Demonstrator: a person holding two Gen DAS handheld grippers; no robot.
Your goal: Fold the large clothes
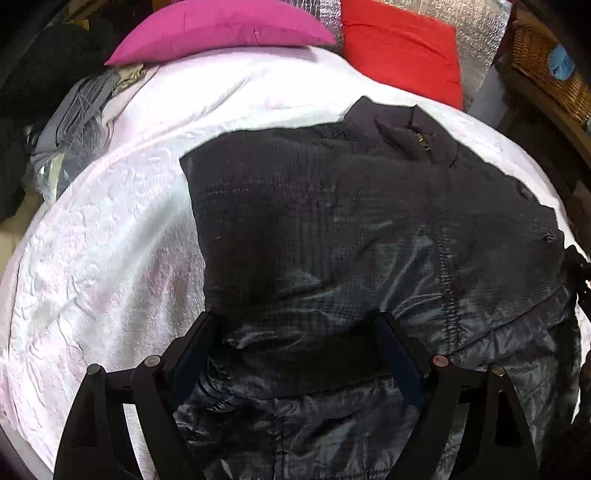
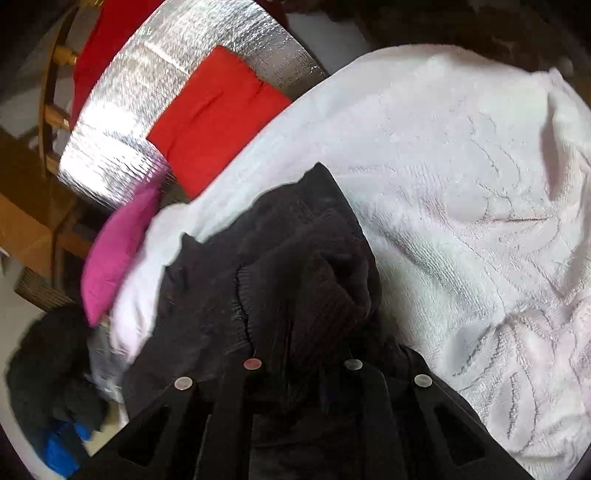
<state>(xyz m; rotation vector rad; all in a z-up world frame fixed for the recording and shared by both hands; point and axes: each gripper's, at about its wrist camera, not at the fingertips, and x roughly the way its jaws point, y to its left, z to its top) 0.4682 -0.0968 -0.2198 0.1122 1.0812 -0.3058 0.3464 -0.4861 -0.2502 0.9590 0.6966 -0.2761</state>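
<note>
Lying across a white blanket [image 1: 110, 229], the dark quilted jacket [image 1: 351, 229] covers most of the left wrist view, its collar and zip toward the far edge near a red cushion [image 1: 402, 48]. The left gripper [image 1: 295, 328] hangs low over the jacket's near part with its jaws spread wide; glossy fabric shows between the fingers [image 1: 195, 347], but the picture does not settle whether either finger touches it. A pink cushion [image 1: 221, 26] sits at the blanket's far edge, just beside the red one, with silver foil padding [image 1: 480, 22] behind both. Grey cloth [image 1: 77, 110] is bunched at the blanket's left edge, and a wicker basket [image 1: 546, 62] stands off to the right.

From the right wrist view, the jacket is bunched and raised in front of the lens, a ribbed knit part folded over the quilted shell. The right gripper [image 2: 303, 354] has its jaws drawn close together, clamped on that gathered fabric, which swells up between the fingers [image 2: 255, 373]. Beyond it the blanket spreads to the right, its embossed pattern plain to see. The red cushion, the foil and the pink cushion lie up and to the left. Dark clothing [image 2: 51, 362] and something blue [image 2: 59, 450] sit low on the left, blurred.
</note>
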